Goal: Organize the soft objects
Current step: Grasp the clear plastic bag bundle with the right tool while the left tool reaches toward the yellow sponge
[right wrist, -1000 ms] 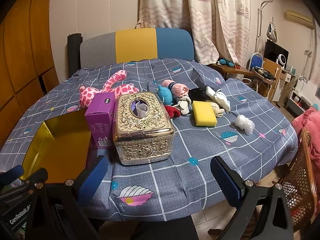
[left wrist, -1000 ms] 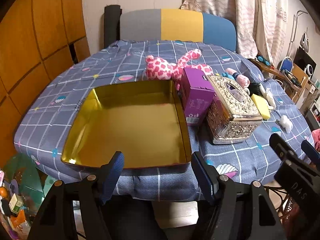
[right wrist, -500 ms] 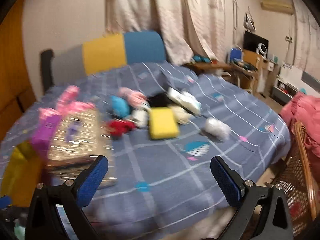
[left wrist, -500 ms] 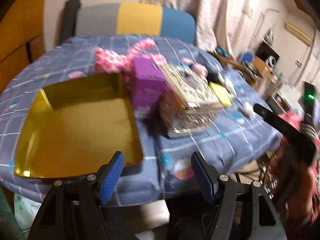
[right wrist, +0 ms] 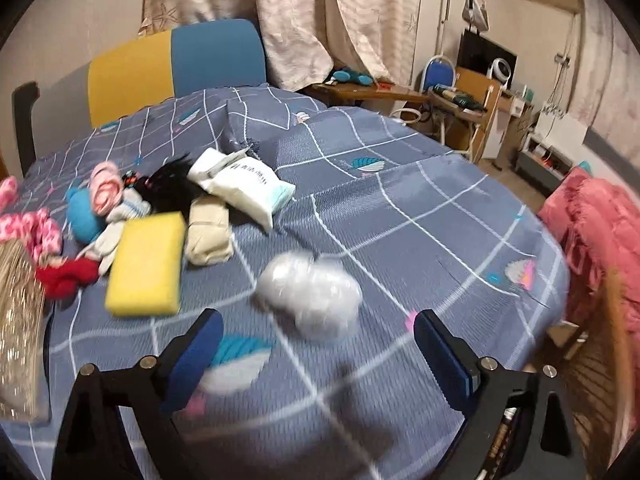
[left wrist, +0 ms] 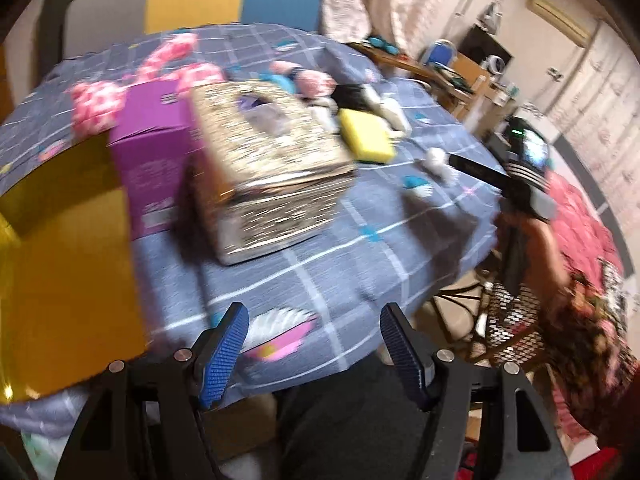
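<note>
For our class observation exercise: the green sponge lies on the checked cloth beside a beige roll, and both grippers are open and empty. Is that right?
One slip: the sponge is yellow, not green, as the right wrist view shows. It does lie beside the beige roll, and the left gripper and right gripper are open and empty.

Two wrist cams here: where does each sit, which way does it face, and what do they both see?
Left wrist: on the left gripper, jaws open, looking down across the table edge at the gold tray, purple box and tissue box; the right gripper and a sleeve show at right.
Right wrist: on the right gripper, jaws open, just been closing slightly, nothing between them; faces the white wad and soft pile.
Shared: yellow sponge, tissue box, wad.
</note>
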